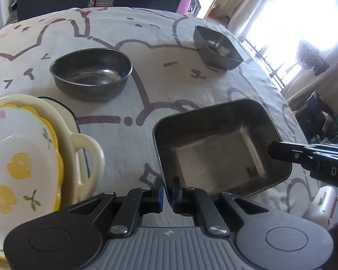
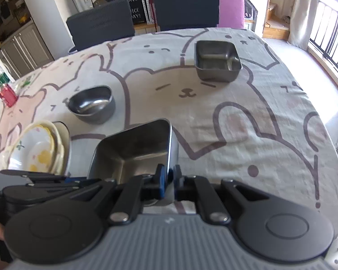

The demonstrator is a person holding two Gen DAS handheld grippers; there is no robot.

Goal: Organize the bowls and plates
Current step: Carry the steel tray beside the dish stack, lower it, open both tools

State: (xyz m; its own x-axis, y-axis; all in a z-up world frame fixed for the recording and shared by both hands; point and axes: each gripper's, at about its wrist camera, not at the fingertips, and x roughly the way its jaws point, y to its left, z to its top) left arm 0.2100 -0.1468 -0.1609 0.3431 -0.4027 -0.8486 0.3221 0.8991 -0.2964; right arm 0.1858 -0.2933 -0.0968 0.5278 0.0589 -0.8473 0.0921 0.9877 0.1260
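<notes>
A large square steel bowl (image 1: 216,148) (image 2: 133,153) is held at two rims, close above the cartoon-bear tablecloth (image 1: 128,31). My left gripper (image 1: 167,190) is shut on its near-left rim. My right gripper (image 2: 170,180) is shut on its right rim and shows in the left wrist view as a black arm (image 1: 304,157). A round steel bowl (image 1: 91,73) (image 2: 91,104) stands further back. A small square steel bowl (image 1: 217,47) (image 2: 216,60) sits at the far right. A lemon-patterned plate (image 1: 18,164) (image 2: 33,150) lies on a cream handled dish (image 1: 78,148).
Two dark chairs (image 2: 144,15) stand at the table's far side, a purple cushion (image 2: 232,6) beside them. A bottle with a red pack (image 2: 4,87) stands at the far left edge. Bright windows with railings (image 2: 331,24) lie to the right.
</notes>
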